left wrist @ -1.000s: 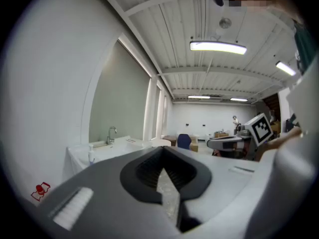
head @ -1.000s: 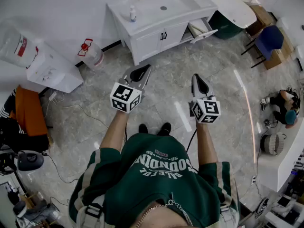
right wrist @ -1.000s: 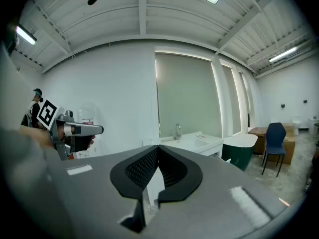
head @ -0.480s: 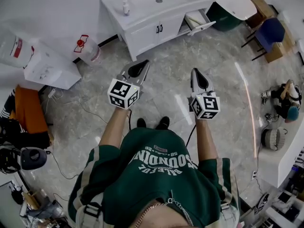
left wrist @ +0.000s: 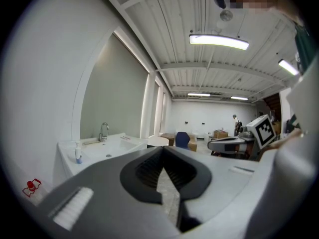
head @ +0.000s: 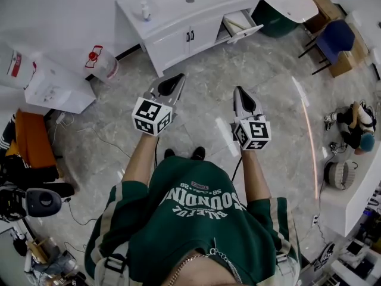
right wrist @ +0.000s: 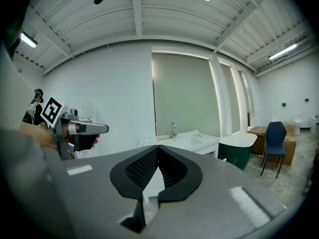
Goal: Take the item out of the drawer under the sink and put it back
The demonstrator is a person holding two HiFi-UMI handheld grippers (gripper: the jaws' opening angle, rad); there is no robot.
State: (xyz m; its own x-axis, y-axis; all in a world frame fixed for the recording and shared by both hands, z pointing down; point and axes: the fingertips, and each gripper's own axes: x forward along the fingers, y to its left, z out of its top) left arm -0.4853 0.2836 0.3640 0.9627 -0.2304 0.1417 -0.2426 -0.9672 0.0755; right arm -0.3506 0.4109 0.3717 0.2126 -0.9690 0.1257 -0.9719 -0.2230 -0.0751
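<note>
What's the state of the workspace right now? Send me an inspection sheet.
Surface: grey marble floor; the operator stands back from the vanity.
Job's things: white sink vanity; its right drawer stands open, contents unclear.
Clutter: soap bottle on the counter; water jug by the wall.
Grippers: left tongs shut, empty; right tongs shut, empty; both over the floor.
Cables: cord across the floor at left.
Surroundings: blue chair, round white table, another person at right.
</note>
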